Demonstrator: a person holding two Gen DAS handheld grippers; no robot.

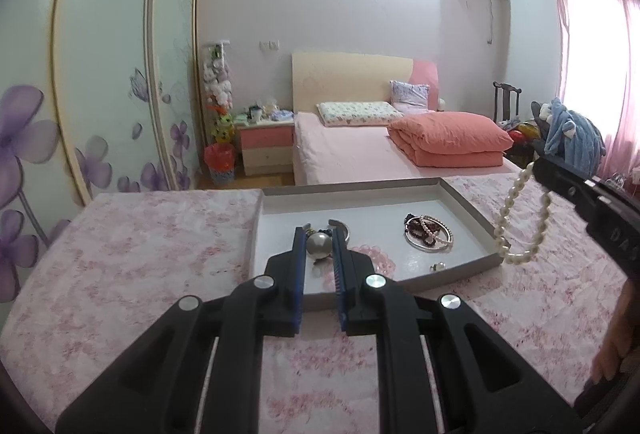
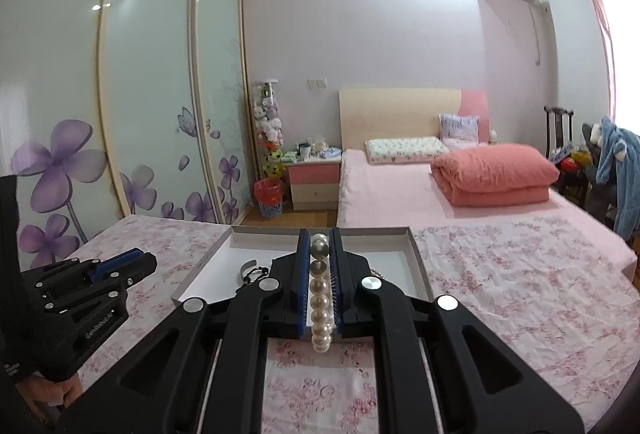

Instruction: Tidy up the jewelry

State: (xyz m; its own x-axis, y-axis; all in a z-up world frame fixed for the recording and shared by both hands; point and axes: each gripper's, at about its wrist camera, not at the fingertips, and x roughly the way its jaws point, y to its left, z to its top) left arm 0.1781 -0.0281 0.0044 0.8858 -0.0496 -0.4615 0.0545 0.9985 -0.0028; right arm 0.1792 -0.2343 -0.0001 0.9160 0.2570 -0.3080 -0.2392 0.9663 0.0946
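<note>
A shallow white tray [image 1: 460,200] lies on the pink floral cloth and holds jewelry: a large grey pearl piece [image 1: 319,245], a pink bead bracelet [image 1: 374,258], a tangle of dark beads, pearls and a bangle [image 1: 428,232], and a small ring [image 1: 437,266]. My left gripper [image 1: 318,234] hovers over the tray's near left part, jaws narrowly apart with the grey pearl piece seen between the tips; whether they hold it is unclear. My right gripper [image 2: 320,234] is shut on a white pearl bracelet [image 2: 320,298]. In the left wrist view the bracelet [image 1: 520,218] hangs above the tray's right edge.
The tray [image 2: 416,254] sits near the far edge of the cloth-covered surface [image 1: 140,254]. Beyond it are a pink bed [image 1: 360,150], a nightstand [image 1: 266,144] and sliding wardrobe doors [image 1: 100,74] on the left. The left gripper also shows in the right wrist view [image 2: 136,258].
</note>
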